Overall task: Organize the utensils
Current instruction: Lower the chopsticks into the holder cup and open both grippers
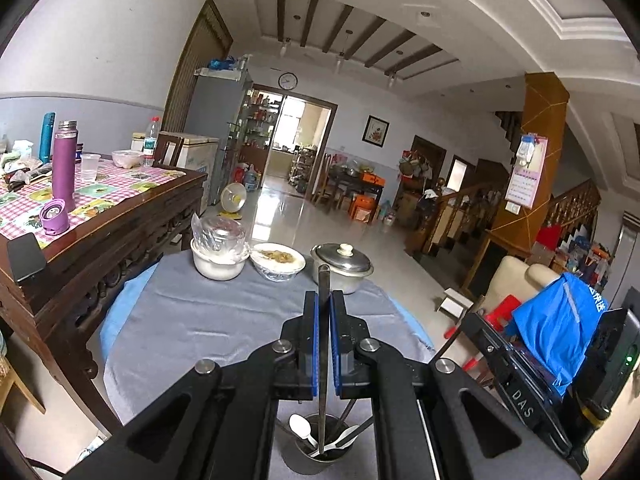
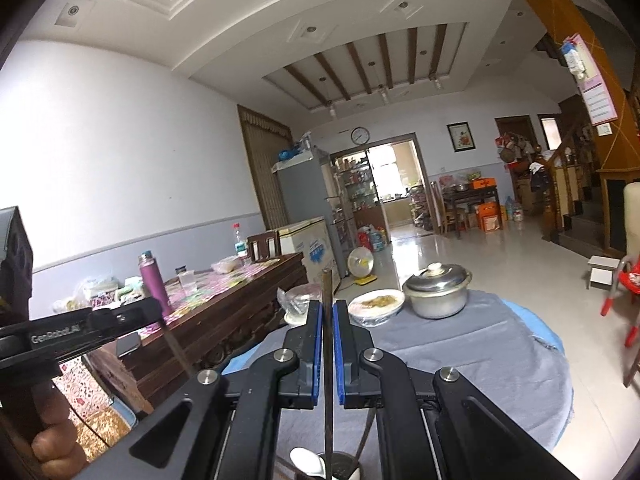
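Note:
In the left wrist view my left gripper is shut on a dark chopstick. It stands upright between the blue pads, with its lower end in a metal utensil cup. The cup also holds white plastic spoons and other dark sticks. In the right wrist view my right gripper is shut on a second dark chopstick, also upright, above the same cup and a white spoon. The left gripper shows at the left of that view with its chopstick slanting down.
The round table wears a grey cloth. At its far side stand a plastic-covered white bowl, a wrapped dish of food and a lidded metal pot. A cluttered wooden table adjoins on the left. A hand grips the left tool.

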Motion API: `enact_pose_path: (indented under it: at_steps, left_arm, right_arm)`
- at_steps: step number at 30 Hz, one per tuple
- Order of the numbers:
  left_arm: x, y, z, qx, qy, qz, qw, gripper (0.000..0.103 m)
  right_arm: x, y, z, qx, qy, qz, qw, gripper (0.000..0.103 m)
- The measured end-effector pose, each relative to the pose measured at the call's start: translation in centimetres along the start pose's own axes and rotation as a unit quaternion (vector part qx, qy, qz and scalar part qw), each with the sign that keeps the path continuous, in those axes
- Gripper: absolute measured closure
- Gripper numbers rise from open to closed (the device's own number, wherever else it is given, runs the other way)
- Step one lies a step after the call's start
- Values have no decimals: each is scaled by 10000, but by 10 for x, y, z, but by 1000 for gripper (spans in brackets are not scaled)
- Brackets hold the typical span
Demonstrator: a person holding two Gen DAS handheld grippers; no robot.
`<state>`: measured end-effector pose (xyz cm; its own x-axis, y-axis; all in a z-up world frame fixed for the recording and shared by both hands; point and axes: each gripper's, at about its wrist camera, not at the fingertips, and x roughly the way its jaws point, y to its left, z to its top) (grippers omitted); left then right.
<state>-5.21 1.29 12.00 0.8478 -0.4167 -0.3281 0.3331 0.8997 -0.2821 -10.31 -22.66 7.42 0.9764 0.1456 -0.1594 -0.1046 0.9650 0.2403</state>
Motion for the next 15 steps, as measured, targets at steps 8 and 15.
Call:
enact_pose_path:
  at_steps: [8, 15]
  left_arm:
    - [13, -1, -7, -3, 124, 134, 9998, 98]
    - [21, -6, -11, 47, 204, 217, 9995, 98]
  right_arm:
    - [11, -4, -9, 18, 198, 39, 9998, 97]
    - [15, -9, -13, 89, 287, 32, 9995, 97]
